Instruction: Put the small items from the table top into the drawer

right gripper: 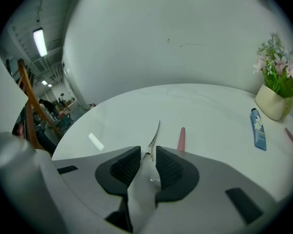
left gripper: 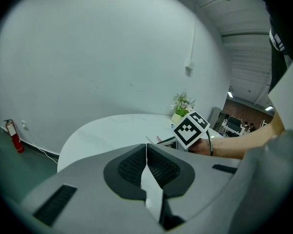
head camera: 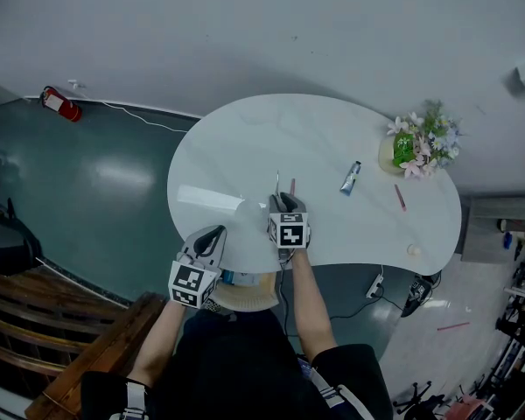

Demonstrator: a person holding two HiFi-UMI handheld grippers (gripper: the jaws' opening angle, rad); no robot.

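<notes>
As the drawer stands open, the right jaws straddle a metal strip

Where the person leans over the near edge of the white table [head camera: 245, 138], the right gripper [right gripper: 147, 151] points down at the top with its jaws parted. The near end of a thin metal strip [right gripper: 156, 130] lies on the table in the gap, and neither pad presses on it. A pink pen [right gripper: 181, 139] lies just to the right of the strip, not touching it. Farther right are a blue tube [right gripper: 257, 129], a second pink pen [head camera: 401, 198] and a potted flower [right gripper: 272, 101] by the far rim. A small pale round thing [head camera: 413, 250] sits near the right-hand edge. The left gripper [left gripper: 146, 146] is clenched, pads together with nothing seen between them. It is held low at the table's near edge beside the drawer [head camera: 245, 302]. The drawer juts out below the top between the two arms, with something blue lying in it.
</notes>
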